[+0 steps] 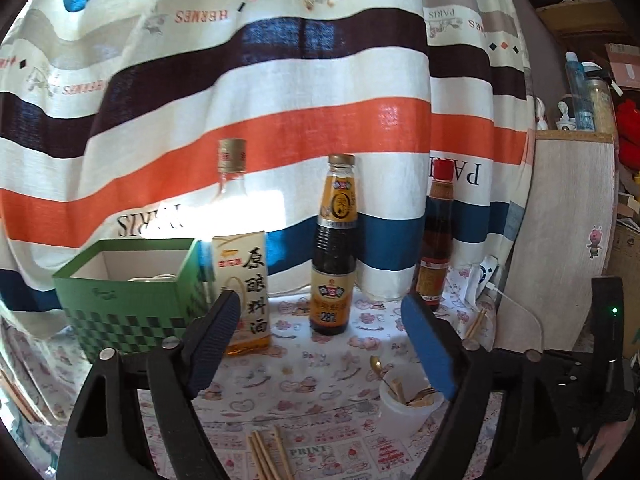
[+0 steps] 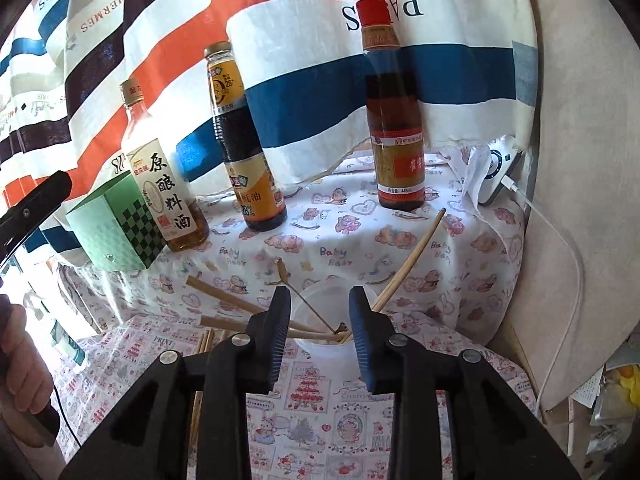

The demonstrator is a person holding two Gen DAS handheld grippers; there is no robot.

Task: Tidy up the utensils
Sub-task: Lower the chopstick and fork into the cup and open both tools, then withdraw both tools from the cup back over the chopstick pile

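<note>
Left gripper (image 1: 320,344) fingers stand spread wide, empty; right gripper (image 2: 320,332) fingers are parted, holding nothing, just before the white cup (image 2: 320,312). The cup holds one gold spoon (image 1: 378,368), a fork and chopsticks (image 2: 408,264). More chopsticks (image 1: 268,456) lie loose on the counter (image 2: 320,240). Behind stand three bottles (image 1: 334,248) and one green box (image 1: 128,296).

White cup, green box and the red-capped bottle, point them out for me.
white cup (image 2: 316,300), right wrist view, far rim.
green box (image 1: 120,300), left wrist view, front wall.
red-capped bottle (image 2: 396,152), right wrist view, label.
</note>
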